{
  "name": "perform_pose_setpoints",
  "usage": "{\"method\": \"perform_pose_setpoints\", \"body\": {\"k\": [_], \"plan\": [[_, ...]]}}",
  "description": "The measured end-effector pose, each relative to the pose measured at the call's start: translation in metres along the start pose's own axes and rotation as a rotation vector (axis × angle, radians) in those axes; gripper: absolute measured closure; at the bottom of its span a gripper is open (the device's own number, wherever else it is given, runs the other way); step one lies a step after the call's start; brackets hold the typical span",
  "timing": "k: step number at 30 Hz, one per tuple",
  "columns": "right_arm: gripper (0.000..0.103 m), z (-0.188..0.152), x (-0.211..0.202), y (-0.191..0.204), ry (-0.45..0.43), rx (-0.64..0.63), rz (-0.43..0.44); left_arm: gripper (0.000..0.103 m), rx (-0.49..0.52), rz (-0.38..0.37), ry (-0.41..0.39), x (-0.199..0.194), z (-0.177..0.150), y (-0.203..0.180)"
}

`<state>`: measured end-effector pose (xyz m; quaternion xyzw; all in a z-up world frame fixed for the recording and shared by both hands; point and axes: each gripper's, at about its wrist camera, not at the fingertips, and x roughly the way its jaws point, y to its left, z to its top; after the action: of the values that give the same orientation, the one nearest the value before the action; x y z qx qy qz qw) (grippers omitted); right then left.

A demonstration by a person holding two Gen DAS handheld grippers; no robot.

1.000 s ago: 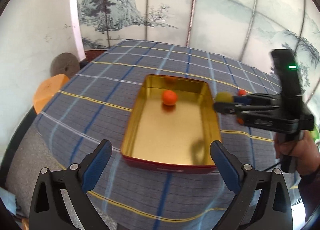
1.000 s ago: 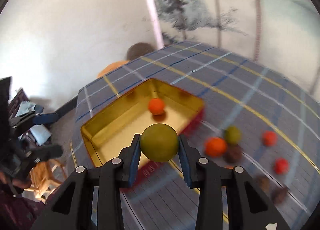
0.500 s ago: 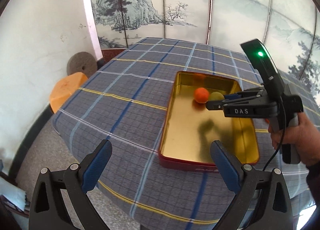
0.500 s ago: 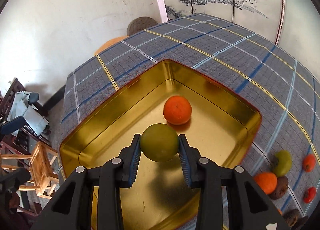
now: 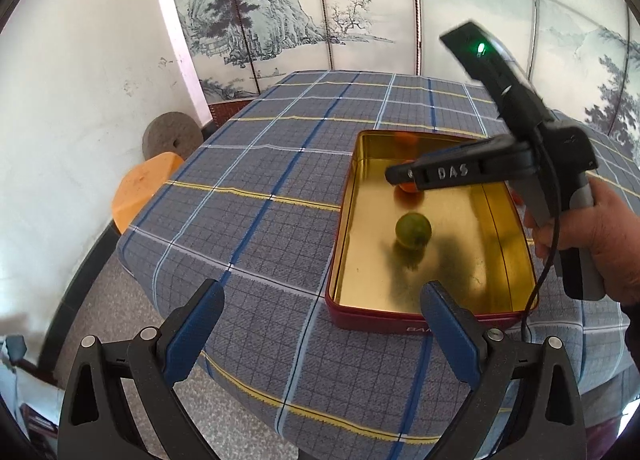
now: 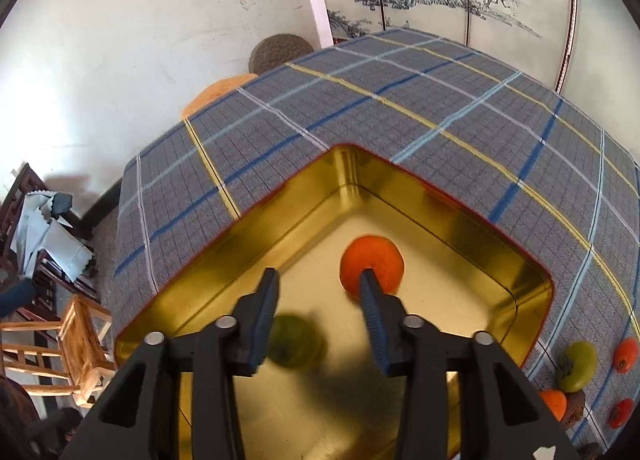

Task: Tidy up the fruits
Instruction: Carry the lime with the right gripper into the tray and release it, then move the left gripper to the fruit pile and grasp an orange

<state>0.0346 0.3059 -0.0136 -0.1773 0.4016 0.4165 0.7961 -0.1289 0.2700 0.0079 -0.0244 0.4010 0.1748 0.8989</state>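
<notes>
Left wrist view: left gripper wide open, empty, before tin; green fruit lies loose inside.
Right wrist view: right gripper jaws just opening, empty; green fruit below; orange fruit beyond.

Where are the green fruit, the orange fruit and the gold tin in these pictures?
green fruit (image 5: 413,230), left wrist view, its rounded top.
orange fruit (image 6: 374,260), right wrist view, its upper face.
gold tin (image 5: 404,322), left wrist view, near red wall.
</notes>
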Motion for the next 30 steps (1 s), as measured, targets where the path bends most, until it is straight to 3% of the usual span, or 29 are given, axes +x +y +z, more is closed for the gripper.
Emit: {"method": "perform_pose_setpoints", "body": {"k": [7, 11, 17, 24, 30], "plan": [[0.045, -0.011, -0.042, 0.0, -0.132, 0.0, 0.037, 0.005, 0.027, 0.0, 0.012, 0.001, -0.001, -0.008], [0.03, -0.043, -0.087, -0.011, -0.23, 0.014, 0.036, 0.005, 0.046, -0.008, 0.021, 0.004, -0.002, -0.014], [0.025, -0.124, -0.149, -0.051, -0.262, 0.06, -0.13, 0.005, 0.052, -0.079, 0.051, 0.009, -0.001, -0.027], [0.024, -0.235, -0.206, -0.131, -0.173, 0.22, -0.464, 0.005, 0.196, -0.209, 0.003, -0.008, 0.01, -0.076], [0.024, -0.295, -0.233, -0.193, -0.181, 0.414, -0.547, 0.005, 0.273, -0.395, 0.027, -0.01, 0.03, -0.131]]}}
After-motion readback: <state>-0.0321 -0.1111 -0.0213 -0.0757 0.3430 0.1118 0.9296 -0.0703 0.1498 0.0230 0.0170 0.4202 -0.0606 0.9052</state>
